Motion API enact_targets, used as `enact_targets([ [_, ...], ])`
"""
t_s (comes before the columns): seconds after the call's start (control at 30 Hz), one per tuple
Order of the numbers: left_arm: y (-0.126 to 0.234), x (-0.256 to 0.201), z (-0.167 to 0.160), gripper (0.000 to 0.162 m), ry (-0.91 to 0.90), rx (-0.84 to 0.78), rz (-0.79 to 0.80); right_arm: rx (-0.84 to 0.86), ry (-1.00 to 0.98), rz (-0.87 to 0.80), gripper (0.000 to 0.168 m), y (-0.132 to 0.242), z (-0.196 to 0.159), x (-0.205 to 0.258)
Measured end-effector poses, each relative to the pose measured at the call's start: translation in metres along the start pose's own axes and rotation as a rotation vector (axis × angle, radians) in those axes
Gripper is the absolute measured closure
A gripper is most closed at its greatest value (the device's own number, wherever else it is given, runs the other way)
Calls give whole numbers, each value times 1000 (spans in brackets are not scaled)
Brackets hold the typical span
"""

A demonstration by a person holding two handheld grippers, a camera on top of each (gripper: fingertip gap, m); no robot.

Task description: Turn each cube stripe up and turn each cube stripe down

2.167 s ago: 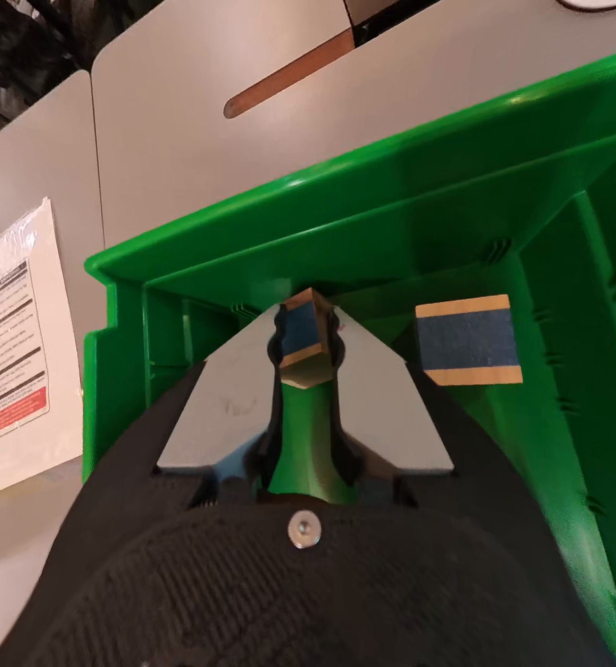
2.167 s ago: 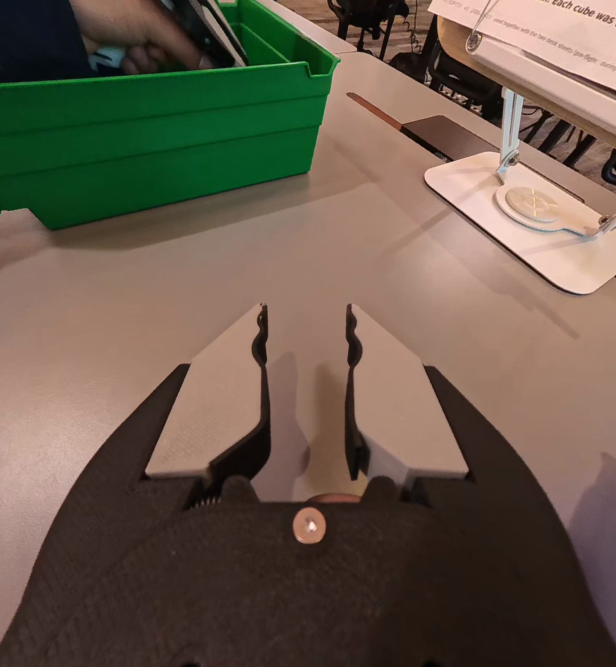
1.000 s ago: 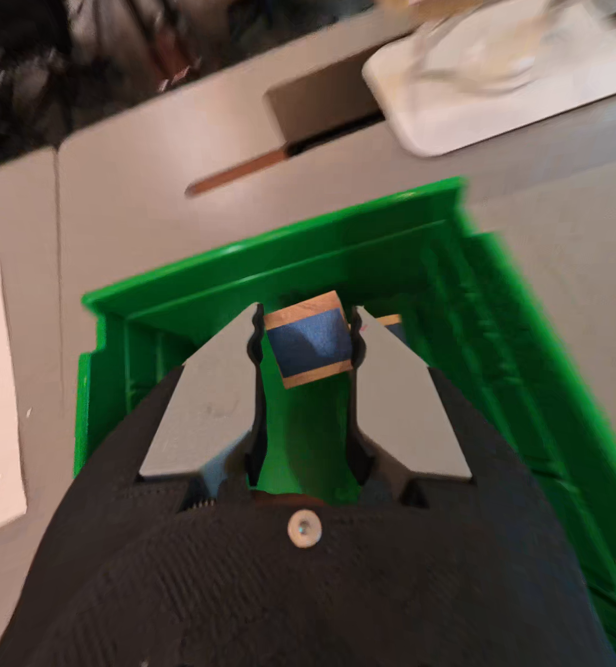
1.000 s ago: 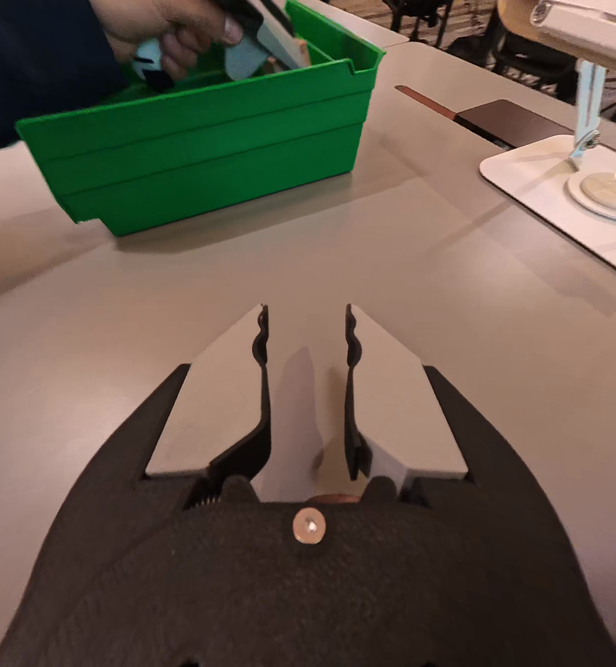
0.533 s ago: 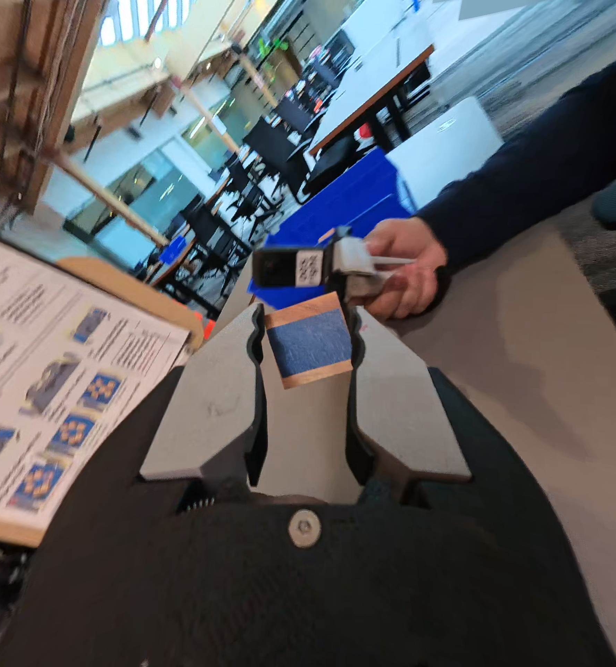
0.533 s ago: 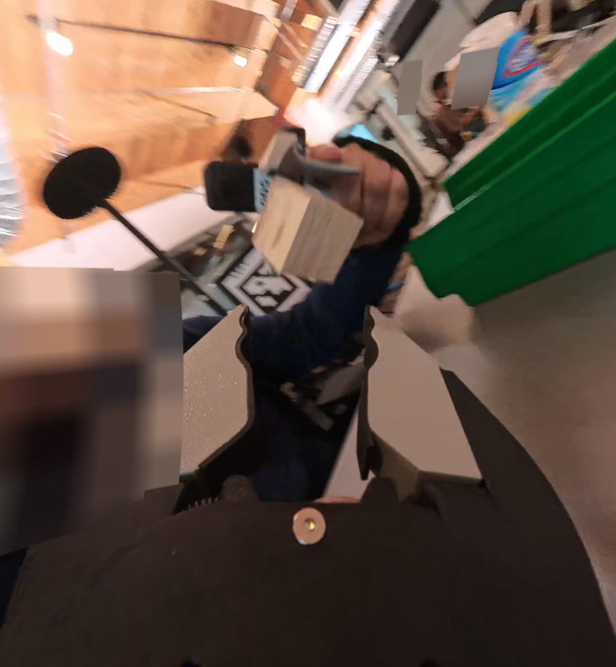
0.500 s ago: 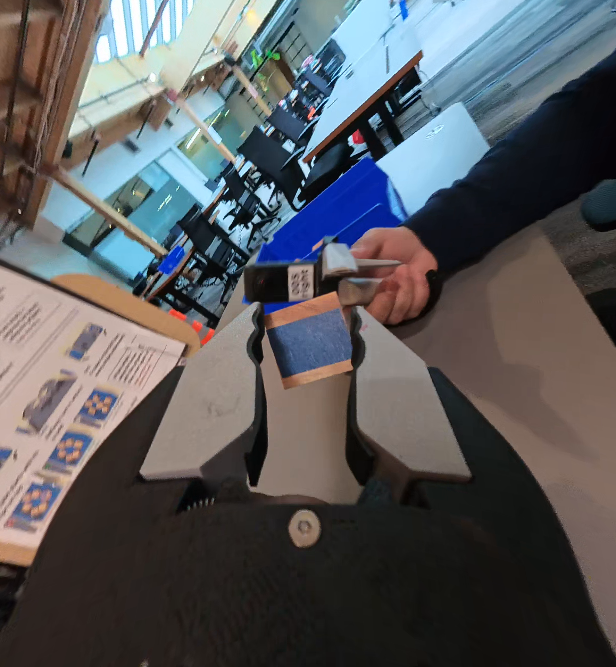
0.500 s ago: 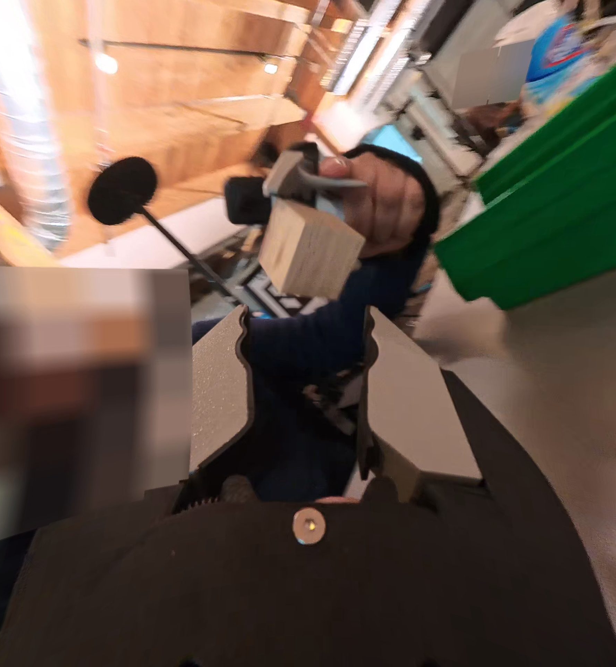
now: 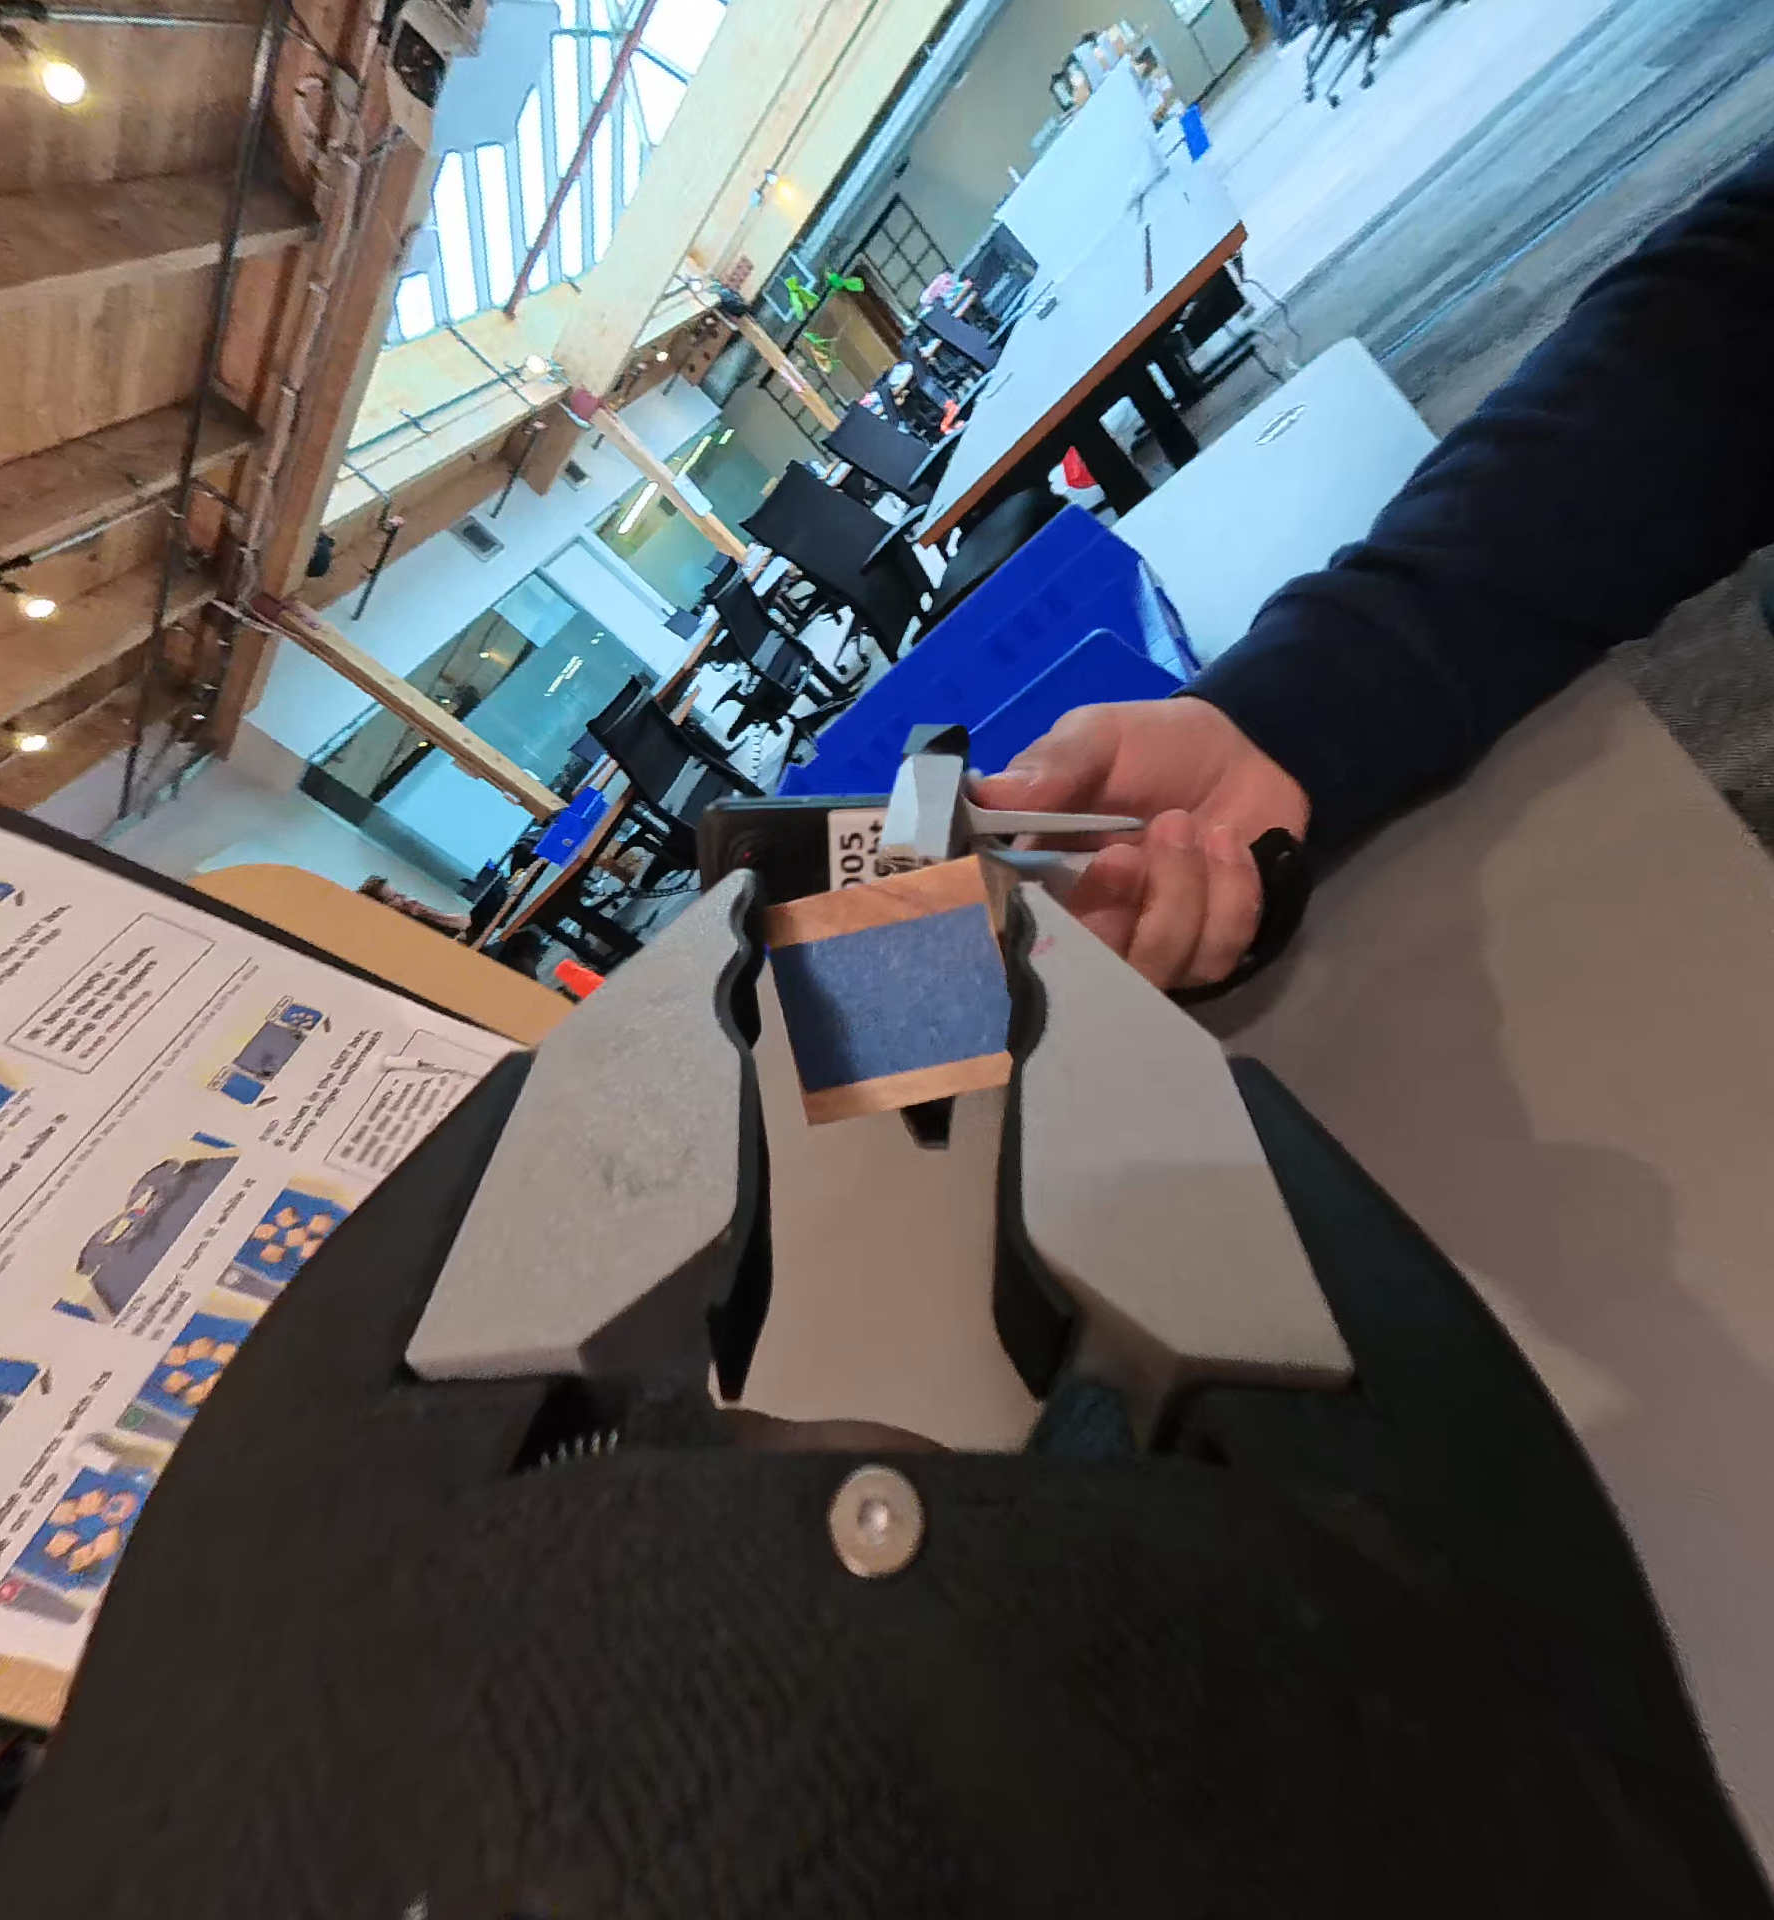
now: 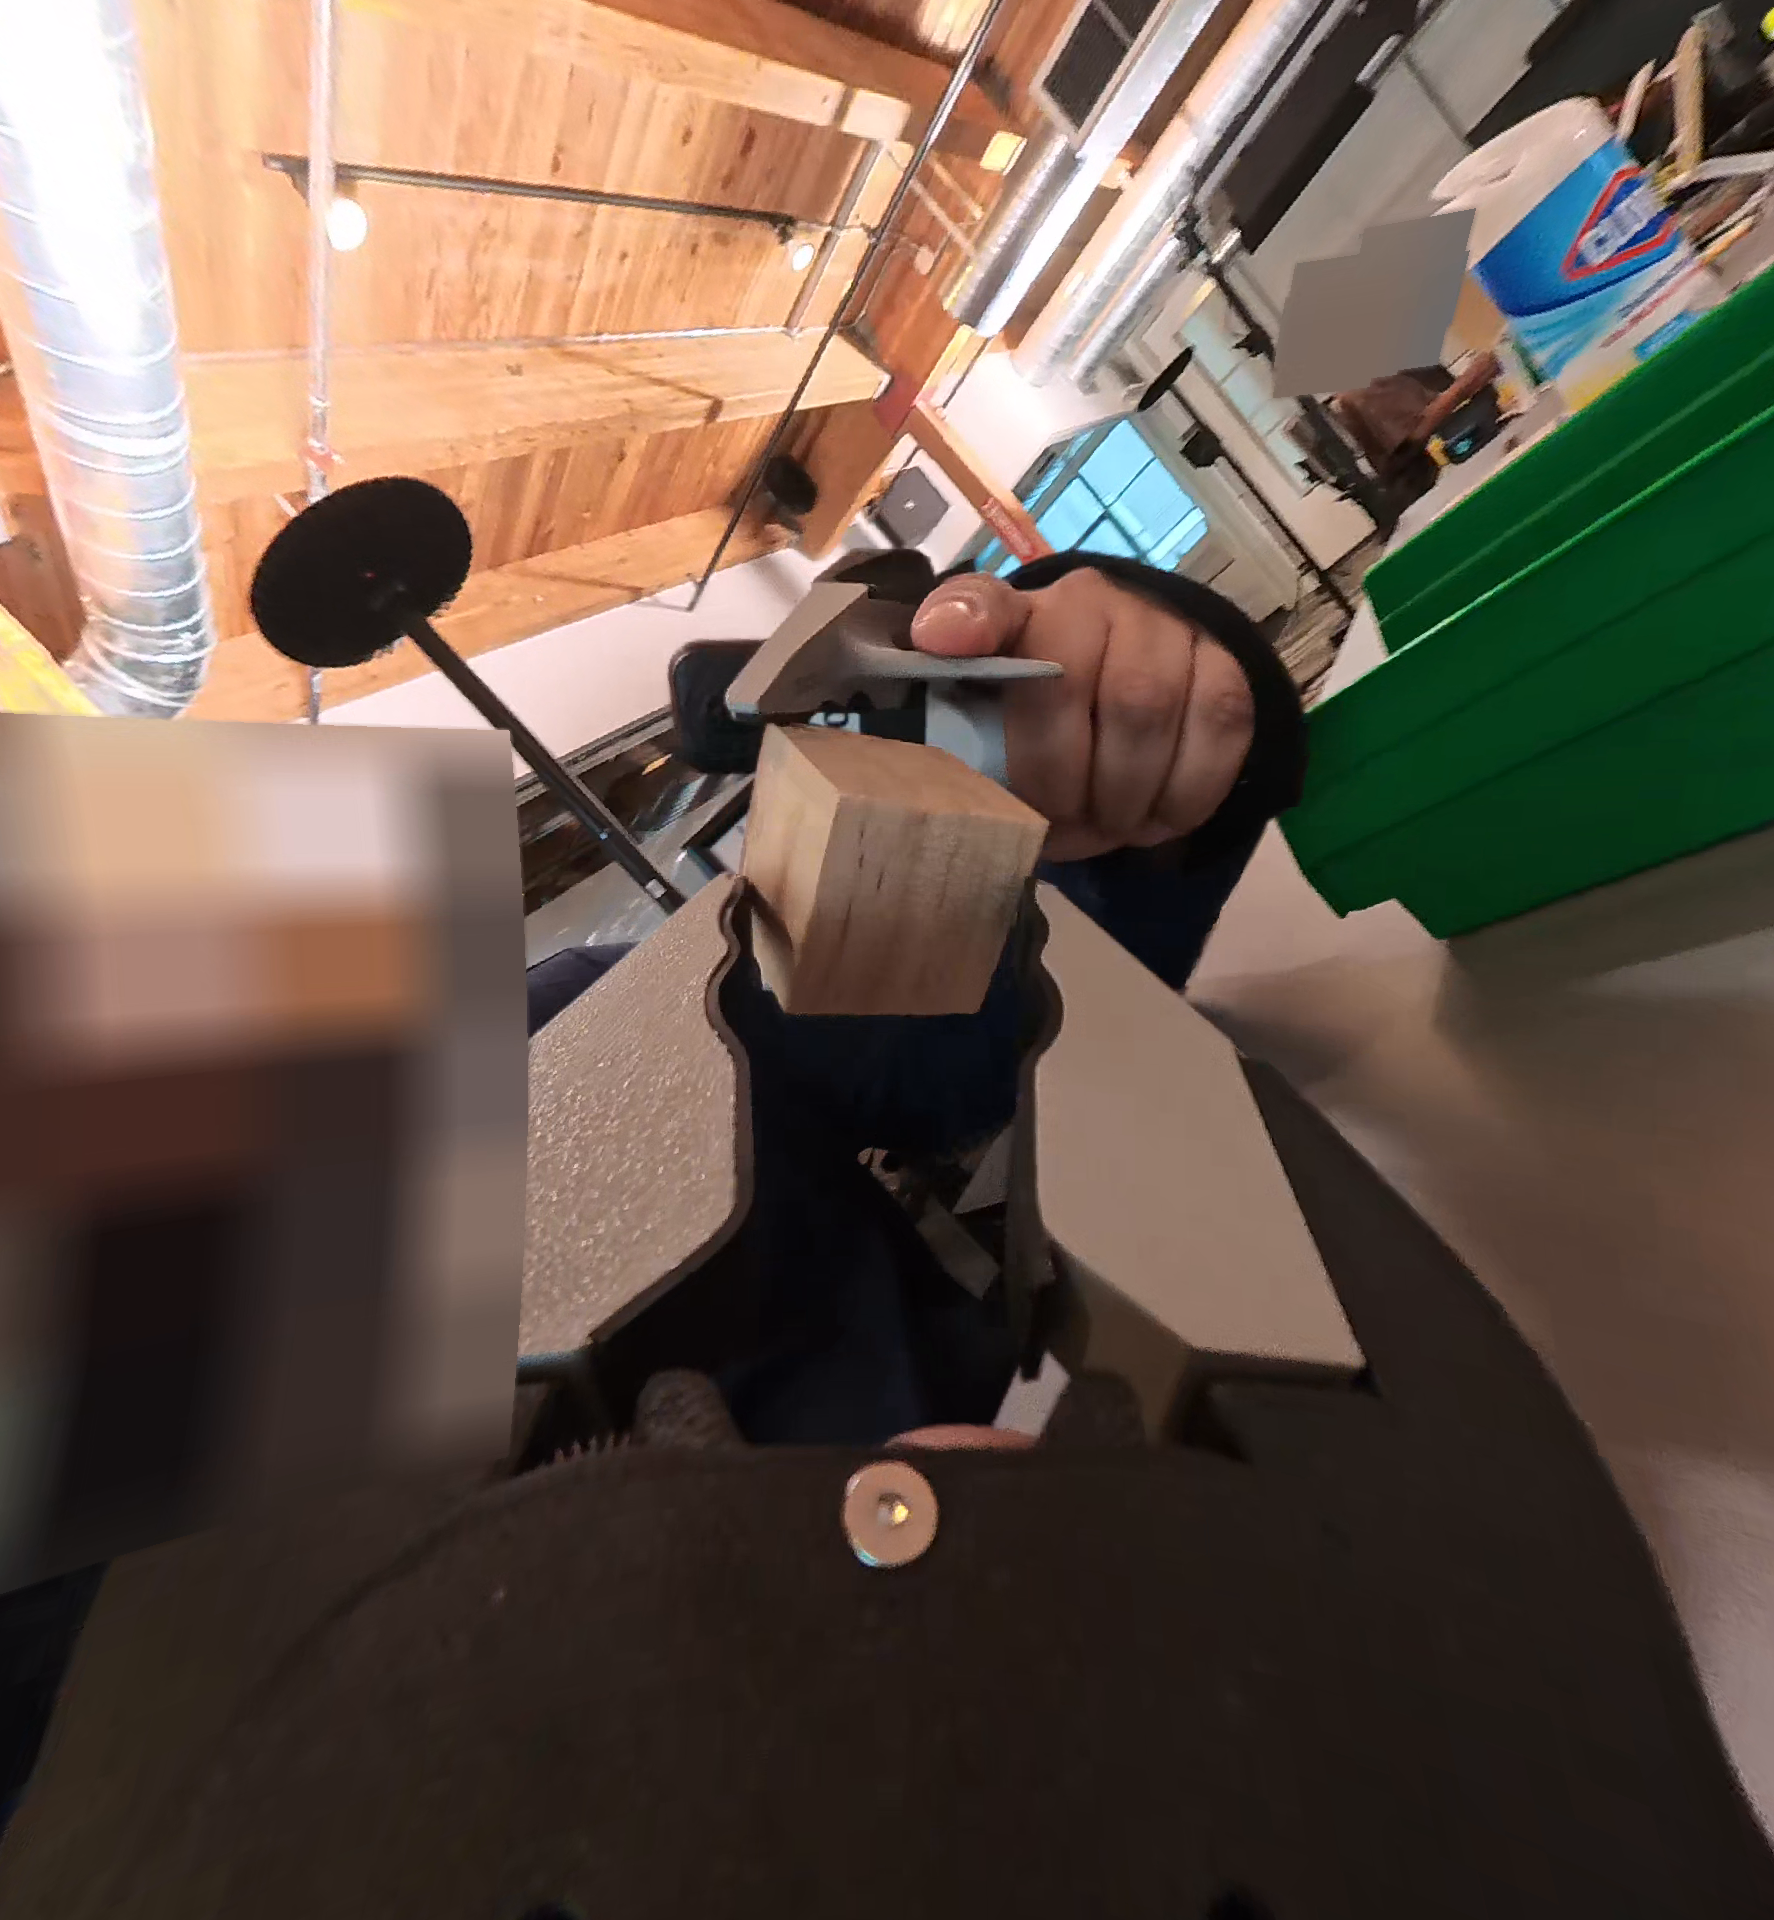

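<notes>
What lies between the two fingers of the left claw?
The cube, blue stripe towards the camera, is clamped between the fingertips of the left claw. The left wrist view shows this.

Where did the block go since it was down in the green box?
The left gripper lifted the wooden cube with the blue stripe out of the green plastic bin and carried it over to the right gripper, whose fingers have swung up from the table and now flank it. The left gripper's grip stayed shut.
</notes>
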State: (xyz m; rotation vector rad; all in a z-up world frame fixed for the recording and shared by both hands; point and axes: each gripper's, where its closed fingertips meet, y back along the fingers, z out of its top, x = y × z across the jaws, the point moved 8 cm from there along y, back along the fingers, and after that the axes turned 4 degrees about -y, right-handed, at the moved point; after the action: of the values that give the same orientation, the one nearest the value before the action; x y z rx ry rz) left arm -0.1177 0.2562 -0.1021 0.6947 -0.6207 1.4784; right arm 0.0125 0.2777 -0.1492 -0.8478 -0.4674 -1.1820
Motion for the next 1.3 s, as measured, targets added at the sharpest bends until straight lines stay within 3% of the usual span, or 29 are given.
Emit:
enact_targets([
  [0.03, 0, 0, -3, 118, -1, 2, 22, -14, 8, -22, 120, 1, 1, -1],
  [0.3, 4, 7, -20, 120, 124, -36, 142, -133, 130, -153, 121, 20, 17, 4],
  [0.5, 0, 2, -25, 110, 133, -20, 259, -129, 283, -325, 121, 27, 23, 12],
  [0.7, -9, -16, -38, 109, 246, -26, 205, -45, 566, -622, 122, 21, 24, 30],
  [0.9, -8, -13, -55, 113, 233, 70, 249, -103, 748, -961, 122, 41, 36, 83],
  [1.0, -13, -11, -68, 119, 278, 170, 295, -70, 797, -1296, 122, 81, 47, 124],
  [1.13, -23, -16, -83, 119, 320, 285, 293, 29, 611, -1869, 121, 188, 49, 146],
  [1.3, -29, -23, -91, 120, 284, 370, 268, 195, 178, -2075, 120, 281, -2, 123],
])
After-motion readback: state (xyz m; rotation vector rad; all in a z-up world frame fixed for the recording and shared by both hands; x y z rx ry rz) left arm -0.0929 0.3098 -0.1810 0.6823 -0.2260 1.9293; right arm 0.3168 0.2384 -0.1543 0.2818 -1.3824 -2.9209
